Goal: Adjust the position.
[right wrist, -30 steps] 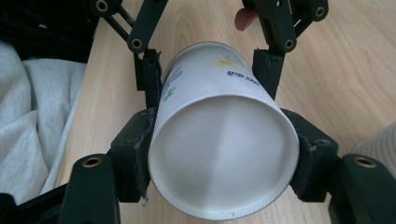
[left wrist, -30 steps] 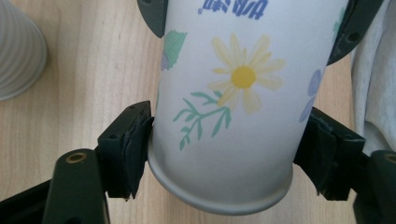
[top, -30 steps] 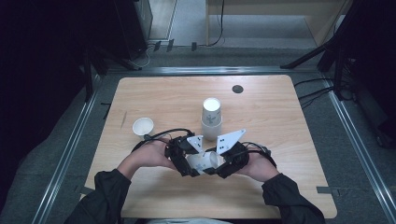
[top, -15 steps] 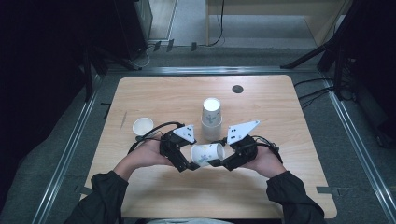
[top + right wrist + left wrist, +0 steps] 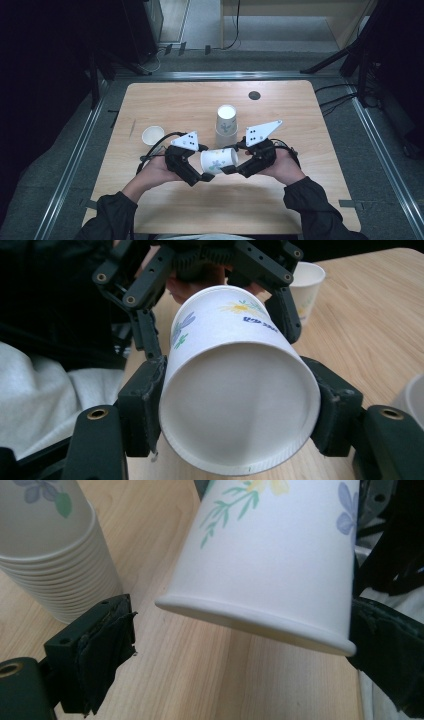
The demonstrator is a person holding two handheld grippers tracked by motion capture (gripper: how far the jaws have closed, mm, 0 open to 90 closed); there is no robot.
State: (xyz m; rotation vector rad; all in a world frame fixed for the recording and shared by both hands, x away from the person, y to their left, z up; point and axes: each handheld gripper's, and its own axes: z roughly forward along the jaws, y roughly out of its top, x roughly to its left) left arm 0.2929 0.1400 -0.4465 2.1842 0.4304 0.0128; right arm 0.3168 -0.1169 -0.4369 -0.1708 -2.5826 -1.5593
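Two grippers at one paper cup (image 5: 219,160): right gripper (image 5: 240,410) fingers clamped on its base, left gripper (image 5: 240,645) fingers apart around its rim.

The cup (image 5: 235,385) looks like matt white paper with a printed flower pattern and a smooth rolled rim. The stack of cups (image 5: 50,555) has the same paper finish. The surface (image 5: 175,105) is pale wood grain, smooth with a low sheen. The right hand-held gripper (image 5: 240,410) is matt black plastic with brass-coloured metal inserts.
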